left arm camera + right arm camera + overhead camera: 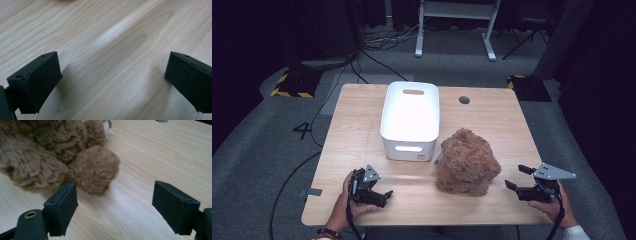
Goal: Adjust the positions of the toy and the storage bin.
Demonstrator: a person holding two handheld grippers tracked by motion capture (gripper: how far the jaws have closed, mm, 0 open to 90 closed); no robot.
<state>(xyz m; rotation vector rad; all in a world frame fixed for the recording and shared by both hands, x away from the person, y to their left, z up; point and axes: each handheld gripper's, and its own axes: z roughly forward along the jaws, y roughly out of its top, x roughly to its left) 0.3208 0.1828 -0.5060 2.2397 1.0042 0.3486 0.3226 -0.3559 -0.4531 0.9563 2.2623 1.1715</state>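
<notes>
Sitting on grey carpet against a dark backdrop: one wooden table. Resting mid-table, one white bin, touching nothing. Lying just right of the bin, one brown plush bear, facing away, features hard to make out. Hovering just right of the bear, apart from it: right gripper, jaws standing wide with nothing between, pointing at the plush. Resting near the front-left edge, well apart from the bear: left gripper, jaws also spread wide over bare wood. Counting two grippers; both forearms being cut off at the frame's bottom.
</notes>
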